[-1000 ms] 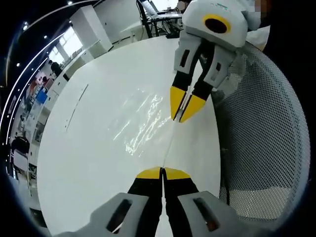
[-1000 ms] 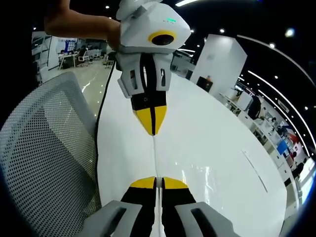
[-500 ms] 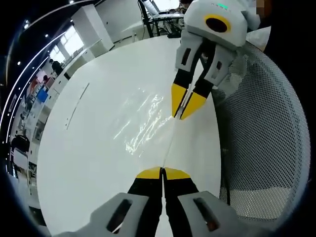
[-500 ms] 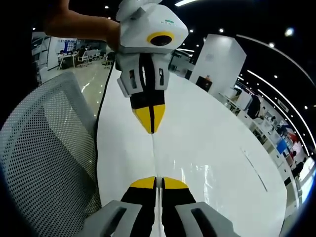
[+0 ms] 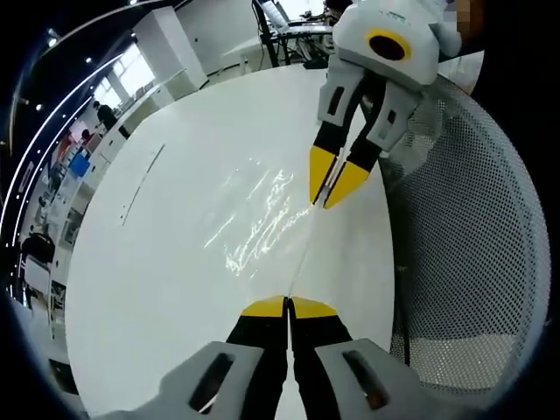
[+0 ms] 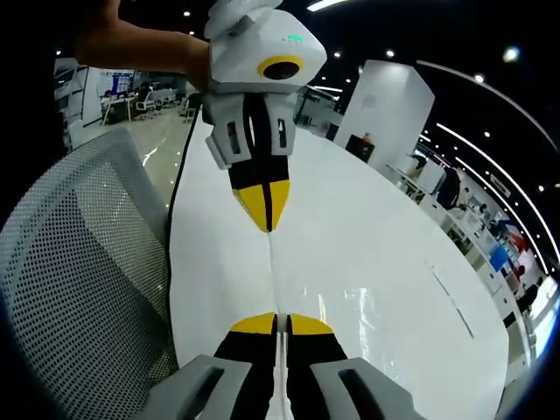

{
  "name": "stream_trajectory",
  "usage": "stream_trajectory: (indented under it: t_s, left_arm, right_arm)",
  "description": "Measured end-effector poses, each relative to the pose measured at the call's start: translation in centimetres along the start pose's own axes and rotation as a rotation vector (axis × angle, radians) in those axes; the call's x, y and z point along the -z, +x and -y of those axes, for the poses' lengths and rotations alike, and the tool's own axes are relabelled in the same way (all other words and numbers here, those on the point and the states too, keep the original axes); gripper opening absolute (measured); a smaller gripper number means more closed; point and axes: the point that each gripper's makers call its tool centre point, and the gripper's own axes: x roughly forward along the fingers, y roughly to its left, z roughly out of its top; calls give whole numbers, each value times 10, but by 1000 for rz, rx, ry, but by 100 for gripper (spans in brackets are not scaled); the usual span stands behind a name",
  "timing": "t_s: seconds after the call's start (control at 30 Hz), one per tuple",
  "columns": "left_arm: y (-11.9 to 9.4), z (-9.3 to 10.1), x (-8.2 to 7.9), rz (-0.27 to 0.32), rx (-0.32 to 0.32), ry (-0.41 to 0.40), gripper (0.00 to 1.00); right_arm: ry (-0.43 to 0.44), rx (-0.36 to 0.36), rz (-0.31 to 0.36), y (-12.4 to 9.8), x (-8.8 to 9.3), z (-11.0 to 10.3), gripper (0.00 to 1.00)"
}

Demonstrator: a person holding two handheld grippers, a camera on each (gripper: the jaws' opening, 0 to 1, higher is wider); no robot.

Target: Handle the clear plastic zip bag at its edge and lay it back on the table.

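The zip bag (image 5: 258, 219) is stretching taut between the two tongs along the table's (image 5: 157, 262) chair-side edge, its pinched edge running straight from one to the other. The left gripper (image 5: 288, 306) and right gripper (image 6: 276, 324) are both clamping that edge, jaws nearly closed. The sheet seems to be hanging just above the surface, though glare makes that hard to judge.

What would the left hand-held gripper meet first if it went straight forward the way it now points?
Probably the right hand-held gripper, facing it along the taut edge of the clear zip bag that both pinch above the white table. Depth is unclear.
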Motion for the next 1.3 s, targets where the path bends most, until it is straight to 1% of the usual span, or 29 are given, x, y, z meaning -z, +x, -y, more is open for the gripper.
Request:
stream_trajectory:
  t_s: [0.27,0.67,1.07,1.1,1.13,1.17,1.2,1.23,1.27,1.3]
  left_arm:
    - [-4,-3,-4,13,-18,-9,0]
    - [-5,-5,1,17,-39,-22,0]
    - [-6,-7,0,20,-46,-28,0]
    - [-6,-8,2,13,-51,-25,0]
    - [-6,-11,8,-19,-61,-7,0]
    - [-8,-15,16,-54,-81,-8,0]
    - [-9,-14,16,-36,-73,-11,0]
    - [-12,-14,13,-8,-68,-34,0]
    - [-13,-14,10,13,-69,-50,0]
    - [-16,-18,13,6,-80,-49,0]
  right_arm:
    - [1,6,0,-1,0,3,0]
    - [-1,9,-3,-2,1,4,0]
    - [8,22,-7,-4,3,7,0]
    - [5,26,-18,-4,5,8,0]
    - [1,31,-28,-5,8,9,0]
    - [8,37,-40,-7,12,11,0]
    - [24,47,-34,-10,15,15,0]
    - [68,47,-6,-13,13,15,0]
    - [70,49,-6,-17,16,18,0]
    - [58,53,-17,-18,19,19,0]
